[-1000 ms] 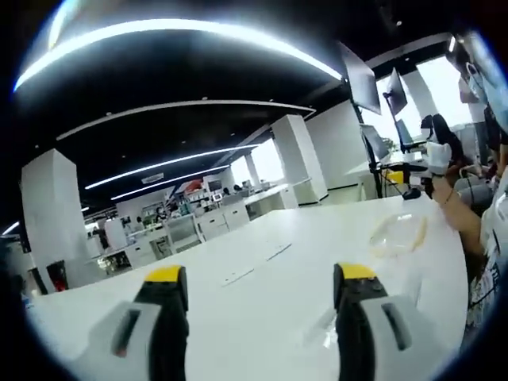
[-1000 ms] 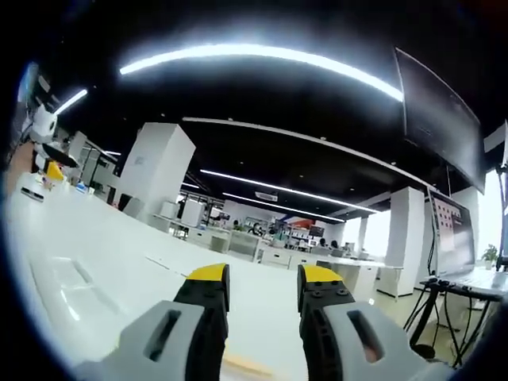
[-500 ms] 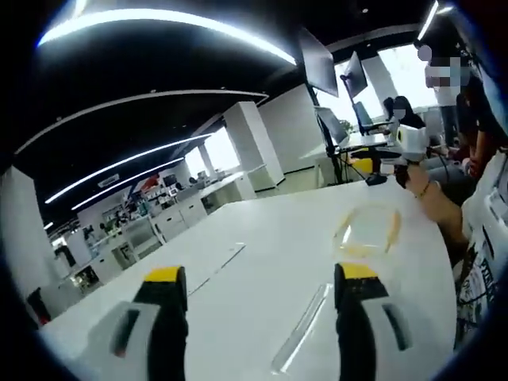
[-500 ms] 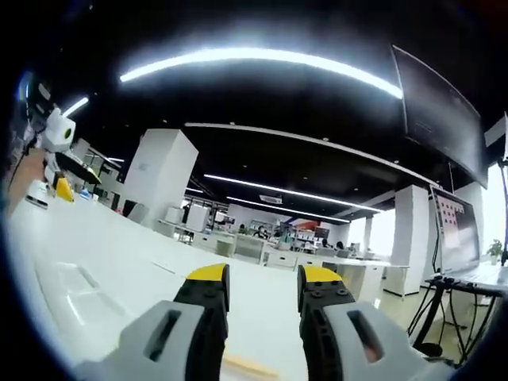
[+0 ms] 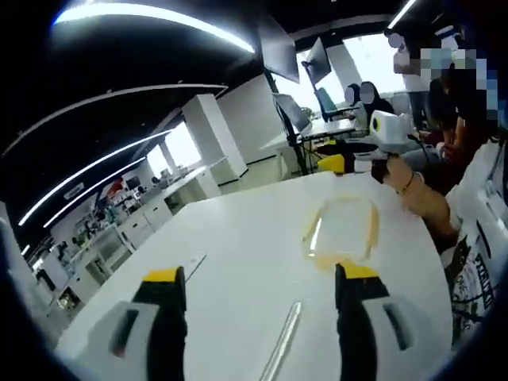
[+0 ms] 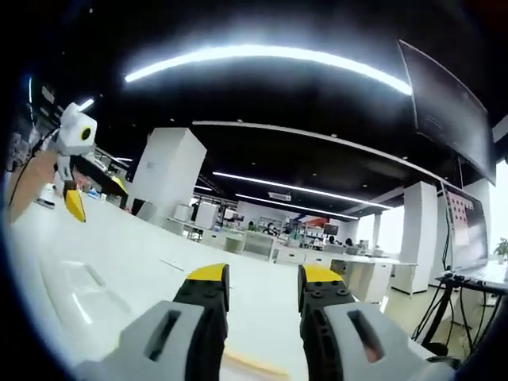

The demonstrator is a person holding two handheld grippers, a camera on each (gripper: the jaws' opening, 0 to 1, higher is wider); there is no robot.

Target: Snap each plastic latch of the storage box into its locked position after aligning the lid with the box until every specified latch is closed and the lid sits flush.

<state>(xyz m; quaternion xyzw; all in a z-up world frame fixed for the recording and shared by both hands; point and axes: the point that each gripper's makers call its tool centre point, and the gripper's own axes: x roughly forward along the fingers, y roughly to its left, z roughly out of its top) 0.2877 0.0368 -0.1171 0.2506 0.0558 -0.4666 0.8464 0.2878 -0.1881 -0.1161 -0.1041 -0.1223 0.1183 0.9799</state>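
Both tools raised above the white table [image 5: 238, 262] — left tool [image 5: 262, 279] and right tool [image 6: 263, 276] jaws apart, empty.

Clear glossy plastic lid [image 5: 343, 232]; smooth white table [image 5: 238, 278]; matt grey tongs [image 5: 259, 287] tipped yellow.

No readable text, labels, brands, numbers or signs in either view. Dark print on white garment of person [image 5: 482, 238], at right of white desk [image 5: 238, 270] in left gripper view: blurred, illegible. Wall-mounted dark screen [image 6: 444, 111], above and right of same desk in right gripper view: blank. Lit monitor [image 6: 467, 238] beyond desk's far right end: content too small to read.
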